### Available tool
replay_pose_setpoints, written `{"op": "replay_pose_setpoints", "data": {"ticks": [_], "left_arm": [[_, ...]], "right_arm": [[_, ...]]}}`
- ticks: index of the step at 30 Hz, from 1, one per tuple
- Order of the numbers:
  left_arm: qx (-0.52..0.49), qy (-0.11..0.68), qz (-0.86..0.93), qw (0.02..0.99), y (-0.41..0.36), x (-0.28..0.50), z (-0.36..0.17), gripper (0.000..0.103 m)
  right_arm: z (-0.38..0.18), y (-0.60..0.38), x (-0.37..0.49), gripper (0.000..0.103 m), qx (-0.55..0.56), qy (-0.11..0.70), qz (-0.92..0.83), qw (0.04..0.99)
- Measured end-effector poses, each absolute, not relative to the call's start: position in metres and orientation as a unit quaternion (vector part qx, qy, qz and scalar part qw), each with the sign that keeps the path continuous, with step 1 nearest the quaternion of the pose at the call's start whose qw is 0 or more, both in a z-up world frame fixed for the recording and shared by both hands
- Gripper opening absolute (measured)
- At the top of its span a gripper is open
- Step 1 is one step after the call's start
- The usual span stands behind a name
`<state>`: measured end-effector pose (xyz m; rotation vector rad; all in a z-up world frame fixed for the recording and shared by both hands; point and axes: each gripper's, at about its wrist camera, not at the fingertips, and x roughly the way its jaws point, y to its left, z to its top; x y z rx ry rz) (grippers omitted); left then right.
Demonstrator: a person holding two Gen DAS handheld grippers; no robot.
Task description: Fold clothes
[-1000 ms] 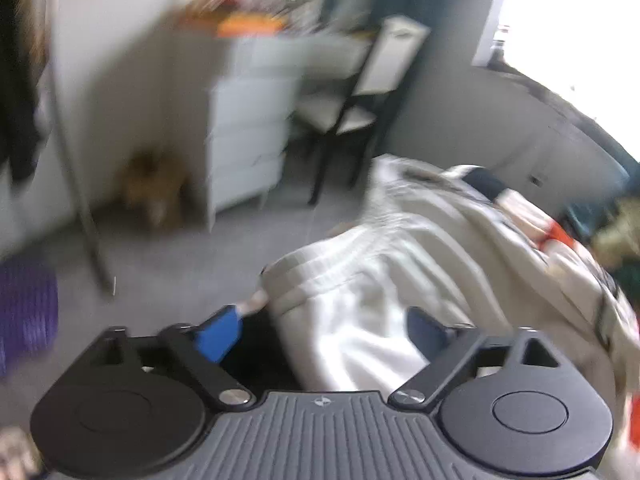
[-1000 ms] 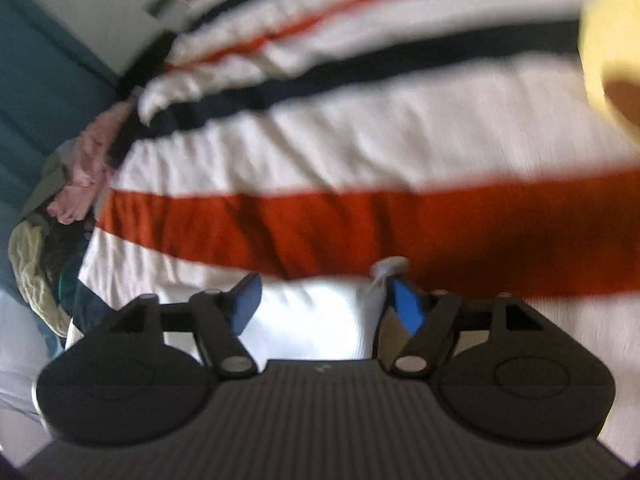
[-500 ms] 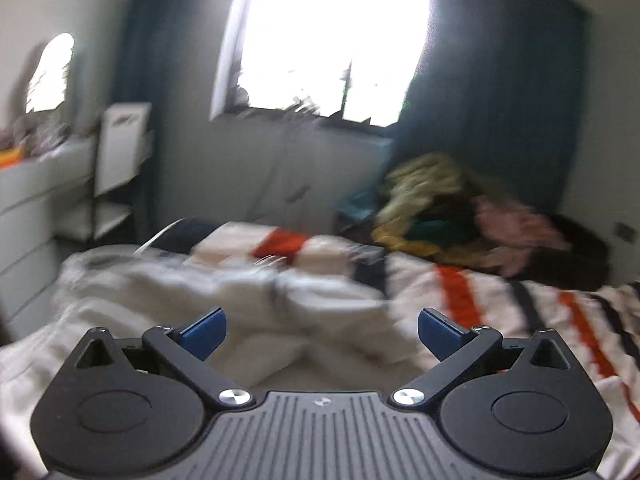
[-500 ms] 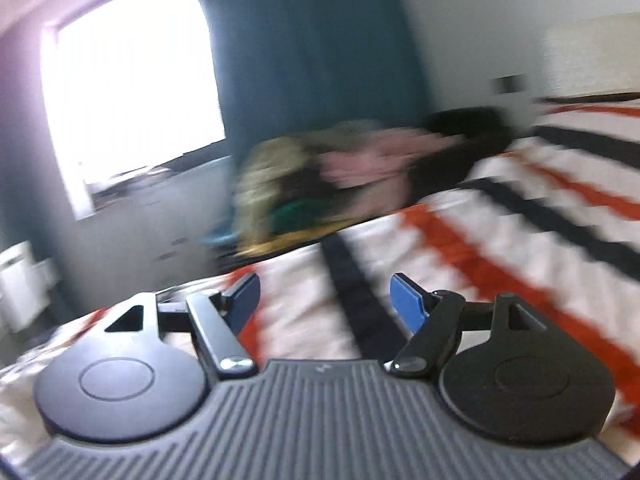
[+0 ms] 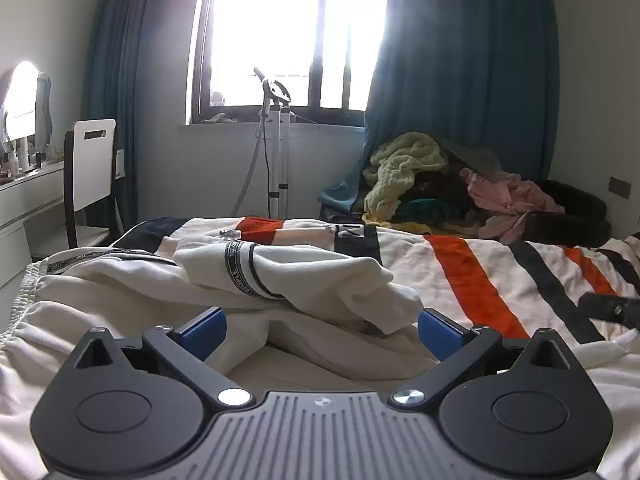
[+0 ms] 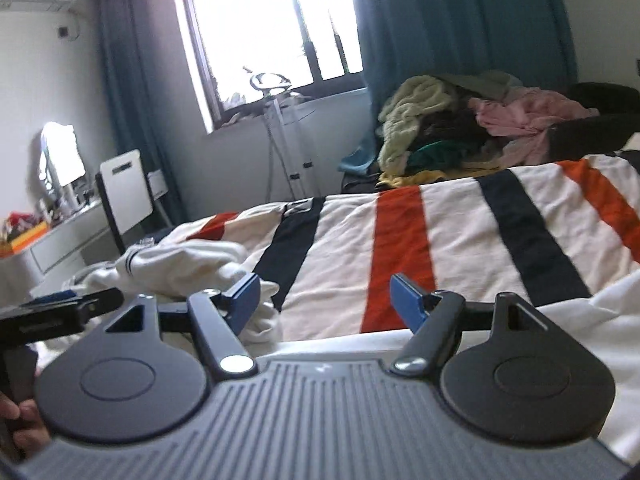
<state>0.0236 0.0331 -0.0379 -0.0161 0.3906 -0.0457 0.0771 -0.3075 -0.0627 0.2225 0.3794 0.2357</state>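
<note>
A crumpled white garment (image 5: 304,276) with a black-and-white lettered band lies on the striped bedspread (image 5: 472,280). My left gripper (image 5: 320,330) hovers just in front of it, open, its blue pads wide apart and pressing on nothing. In the right wrist view the same garment (image 6: 180,264) sits to the left. My right gripper (image 6: 326,298) is open and empty above the orange and black stripes of the bedspread (image 6: 400,240). The left gripper (image 6: 60,312) shows at that view's left edge, with a person's hand (image 6: 20,432) below it. The right gripper's dark tip (image 5: 612,308) shows at the far right of the left wrist view.
A heap of unfolded clothes (image 5: 440,184), yellow-green, pink and dark, is piled beyond the bed under the blue curtain (image 5: 460,80). A garment steamer stand (image 5: 278,140) stands below the window. A white-backed chair (image 5: 90,168) and a white desk (image 6: 60,240) are on the left.
Both cameras swung round and levelled out to face the window. The left gripper, earlier close over the white garment at the bed's edge, now sits behind it. The right gripper lifted off the bedspread.
</note>
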Motion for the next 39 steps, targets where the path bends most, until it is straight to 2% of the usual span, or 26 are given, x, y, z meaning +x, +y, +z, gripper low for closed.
{"op": "replay_pose_setpoints", "data": {"ticks": [7, 20, 24, 28, 32, 39], "left_arm": [[0.013, 0.193, -0.028, 0.981, 0.031, 0.017, -0.038, 0.102], [-0.004, 0.193, -0.037, 0.981, 0.053, 0.000, -0.029, 0.103], [-0.048, 0.214, -0.036, 0.975, 0.062, 0.010, -0.048, 0.102], [-0.067, 0.241, -0.009, 0.968, 0.067, 0.030, -0.065, 0.102], [-0.103, 0.242, 0.015, 0.965, 0.077, 0.049, -0.076, 0.102], [-0.136, 0.267, 0.062, 0.952, 0.092, 0.077, -0.100, 0.102]], "right_arm": [[-0.072, -0.295, 0.083, 0.074, 0.093, 0.178, 0.139, 0.970], [-0.079, -0.303, 0.106, 0.075, 0.186, 0.248, 0.182, 0.933], [-0.075, -0.280, 0.143, 0.075, 0.159, 0.272, 0.187, 0.930], [-0.073, -0.263, 0.212, 0.075, 0.212, 0.285, 0.202, 0.913], [-0.074, -0.229, 0.272, 0.075, 0.190, 0.285, 0.237, 0.909], [-0.106, -0.191, 0.332, 0.075, 0.195, 0.353, 0.239, 0.883]]}}
